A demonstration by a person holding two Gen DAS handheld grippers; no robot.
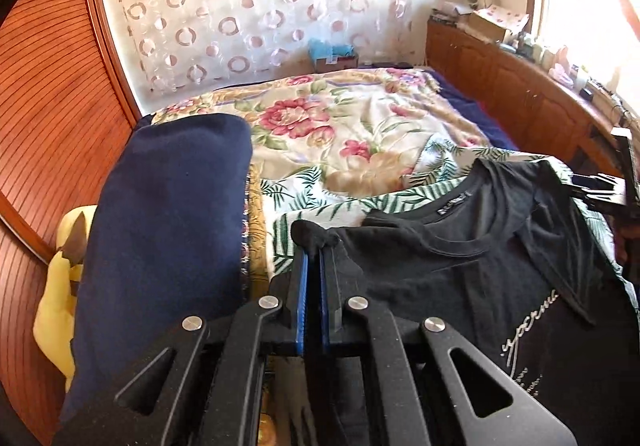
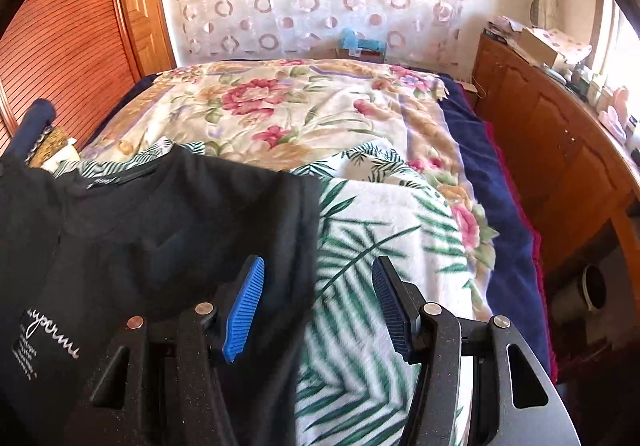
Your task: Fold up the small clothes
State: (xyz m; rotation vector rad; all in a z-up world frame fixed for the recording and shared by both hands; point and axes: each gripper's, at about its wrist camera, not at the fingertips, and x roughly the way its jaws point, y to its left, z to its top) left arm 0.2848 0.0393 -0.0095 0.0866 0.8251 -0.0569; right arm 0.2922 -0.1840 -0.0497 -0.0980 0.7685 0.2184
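1. Work surface: a bed [image 2: 280, 102] under a floral cover, with a palm-leaf blanket [image 2: 360, 246] spread across its near part. The black T-shirt [image 1: 460, 258] lies front up on that blanket, collar toward the far edge of the bed and the printed script toward the near edge.

2. Left gripper [image 1: 314, 246]: jaws drawn narrow, the blue pads almost together, with a small bunch of the shirt's black cloth pinched at the tips. The pinch sits at the shirt's left shoulder or sleeve end. That corner appears raised off the blanket.

3. Right gripper [image 2: 318, 298]: jaws standing wide, nothing pressed between the pads. The shirt's right sleeve edge hangs or lies across the left finger [image 2: 244, 310] and partly into the gap; the right finger [image 2: 390, 310] stands over bare blanket.

4. Governing relation: the shirt's long axis runs from the near edge to the far edge of the bed, and each gripper sits at one shoulder, side by side across that axis. From the right gripper the cloth lies to its left and just ahead, touching or nearly so.

5. Judgement: the next step likely needs the right jaws to shift slightly left and close on the sleeve edge, matching the left hold.

6. Other items: a folded navy garment [image 1: 168, 226] lies along the bed's left edge, apart from the shirt.
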